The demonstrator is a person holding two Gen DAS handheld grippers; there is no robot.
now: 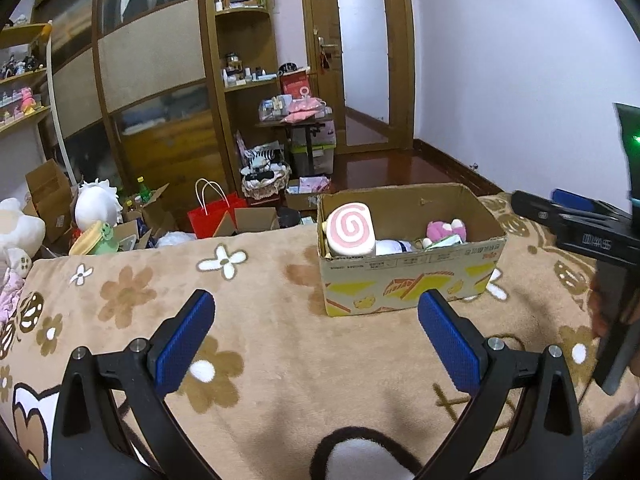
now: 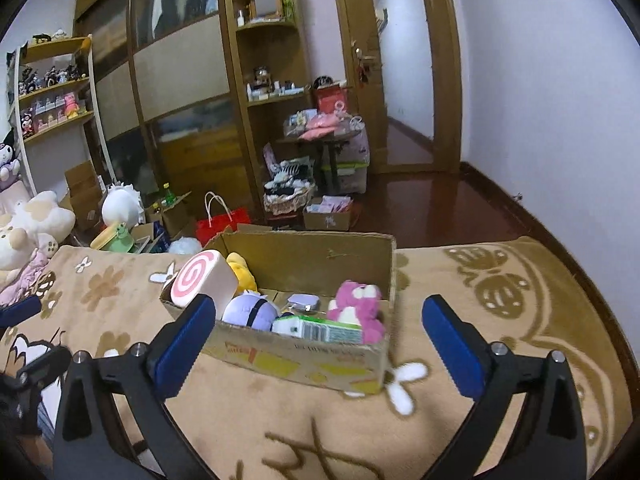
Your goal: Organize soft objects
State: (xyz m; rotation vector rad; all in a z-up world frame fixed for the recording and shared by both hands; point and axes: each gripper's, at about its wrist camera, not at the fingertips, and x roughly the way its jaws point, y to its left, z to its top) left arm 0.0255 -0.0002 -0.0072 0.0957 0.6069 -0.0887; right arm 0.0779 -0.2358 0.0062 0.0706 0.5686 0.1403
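Cardboard box (image 2: 304, 344) set on the flower-print blanket (image 1: 280, 360), toward its far edge, open top up to take soft toys. Inside: swirl-roll cushion (image 2: 202, 282) leaning on the left wall, too tall to lie flat; yellow plush (image 2: 242, 272) behind it; lavender plush (image 2: 250, 310) at the near wall; pink bear (image 2: 358, 308) upright at the right end; green-and-white packet (image 2: 320, 330) along the near wall.

Right gripper (image 2: 316, 340) spread wide, nothing between the pads, aimed over the near rim of the box: reads as just past a drop. Left gripper (image 1: 316, 336) likewise wide and empty, low over the blanket short of the box.

More plush (image 1: 96, 204) on the floor beyond the blanket's far-left edge, likely still to sort.
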